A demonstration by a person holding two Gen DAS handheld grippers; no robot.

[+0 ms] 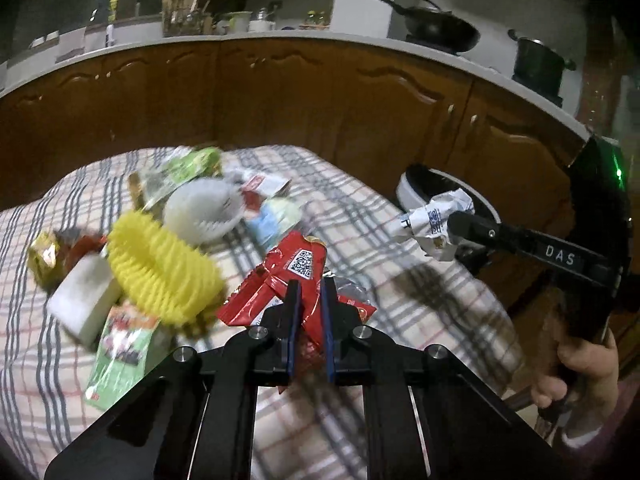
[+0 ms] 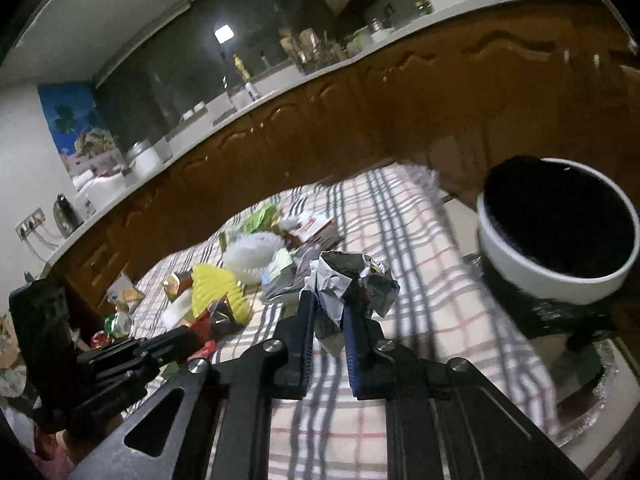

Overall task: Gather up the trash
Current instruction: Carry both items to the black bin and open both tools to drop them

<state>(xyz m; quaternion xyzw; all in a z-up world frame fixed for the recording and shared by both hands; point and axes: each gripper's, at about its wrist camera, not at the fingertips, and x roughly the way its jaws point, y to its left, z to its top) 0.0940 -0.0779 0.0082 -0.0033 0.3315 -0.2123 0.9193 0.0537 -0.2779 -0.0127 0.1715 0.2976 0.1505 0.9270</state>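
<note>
Left tool (image 1: 309, 292) is clamped on a red wrapper (image 1: 296, 276), its blue pads pinching the foil low over the checked table (image 1: 360, 200); the wrapper's QR panel faces up, and its lower end disappears behind the tool's black frame. Over on the right wrist view, the right tool (image 2: 329, 304) grips a crumpled white wrapper (image 2: 352, 280), the wad bulging up above the narrow gap between the fingers. From the left camera that same wad (image 1: 436, 220) hangs at the tip of the right tool (image 1: 456, 226), just in front of the white-rimmed bin (image 1: 416, 188), though whether it is over the opening is hard to judge from here. The right camera shows the bin (image 2: 532, 268) beside the table edge, its inside pure black, contents impossible to make out.

The pile left on the table is smeared by motion blur: a yellow foam net (image 1: 160, 268), a white foam net (image 1: 204, 212), a white block (image 1: 86, 300), a green packet (image 1: 120, 344) partly tucked under the yellow net, a gold wrapper (image 1: 44, 256), and more green and red packaging at the far end too blurred to name. The hand (image 1: 580, 380) on the right tool's handle is cut off at the frame edge.
</note>
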